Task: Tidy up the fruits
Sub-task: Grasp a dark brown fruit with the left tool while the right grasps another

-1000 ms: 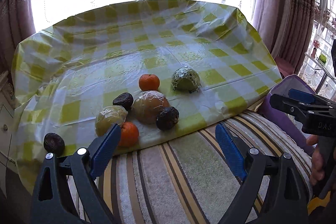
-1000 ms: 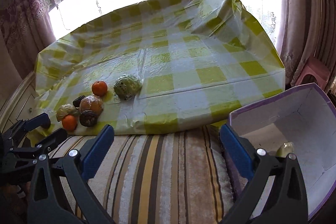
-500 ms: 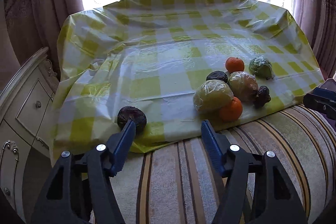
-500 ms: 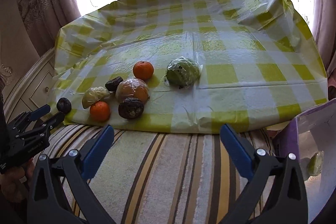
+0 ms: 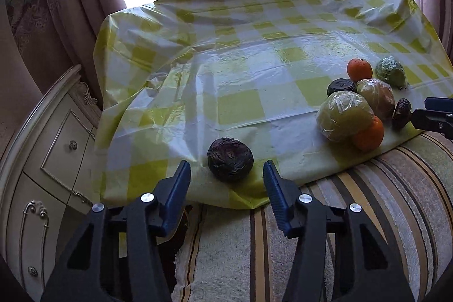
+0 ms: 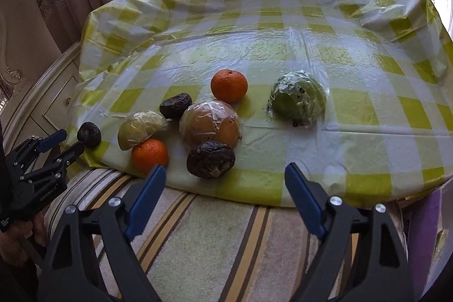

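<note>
Near the desk's left edge, the left tongs (image 5: 226, 186) are closing, unclamped, short of the lone dark fruit (image 5: 230, 159); push farther first. The right tongs (image 6: 223, 183), spread, are closing on nothing.

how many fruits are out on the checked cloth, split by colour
Orange: 2, one at the back, one at the front edge
Dark, wrinkled: 3, far left, middle, front
Plastic-wrapped: 3, yellow-green, brownish, green
Total: 8

two oranges (image 6: 229, 85) – three wrapped fruits (image 6: 297, 98), three dark fruits (image 6: 211, 159)
</note>
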Action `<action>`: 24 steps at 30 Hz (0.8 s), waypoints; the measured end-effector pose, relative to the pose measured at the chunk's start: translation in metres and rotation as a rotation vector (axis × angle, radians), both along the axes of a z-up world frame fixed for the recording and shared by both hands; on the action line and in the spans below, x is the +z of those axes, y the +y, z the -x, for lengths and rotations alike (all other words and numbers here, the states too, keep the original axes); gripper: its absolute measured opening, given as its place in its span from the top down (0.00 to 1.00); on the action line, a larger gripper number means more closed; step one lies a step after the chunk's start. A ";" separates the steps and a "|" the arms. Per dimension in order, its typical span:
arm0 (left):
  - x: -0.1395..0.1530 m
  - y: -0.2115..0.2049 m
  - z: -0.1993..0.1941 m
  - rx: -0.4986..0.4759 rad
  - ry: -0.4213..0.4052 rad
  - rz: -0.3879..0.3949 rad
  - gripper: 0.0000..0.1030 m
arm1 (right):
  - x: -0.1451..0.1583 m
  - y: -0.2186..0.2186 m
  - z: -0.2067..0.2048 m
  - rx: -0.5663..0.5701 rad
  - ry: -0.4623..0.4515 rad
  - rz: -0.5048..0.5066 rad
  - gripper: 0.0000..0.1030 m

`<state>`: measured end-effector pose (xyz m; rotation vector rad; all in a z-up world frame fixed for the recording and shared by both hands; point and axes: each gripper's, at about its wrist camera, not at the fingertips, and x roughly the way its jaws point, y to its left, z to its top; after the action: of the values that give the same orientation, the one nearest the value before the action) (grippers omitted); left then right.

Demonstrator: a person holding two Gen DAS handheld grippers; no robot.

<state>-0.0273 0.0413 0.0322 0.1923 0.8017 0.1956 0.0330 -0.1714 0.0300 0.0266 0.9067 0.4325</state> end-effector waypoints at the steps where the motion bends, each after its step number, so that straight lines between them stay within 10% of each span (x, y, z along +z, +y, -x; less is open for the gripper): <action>1: -0.002 -0.001 -0.001 -0.004 0.004 -0.019 0.50 | -0.001 0.001 -0.001 0.005 0.002 0.001 0.19; 24: -0.027 -0.021 -0.023 -0.024 0.048 -0.250 0.60 | -0.017 0.018 -0.020 0.064 0.056 -0.014 0.43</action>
<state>-0.0039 0.0201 0.0053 0.4435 0.8209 0.2691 0.0532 -0.1535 0.0131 0.0226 0.9621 0.4996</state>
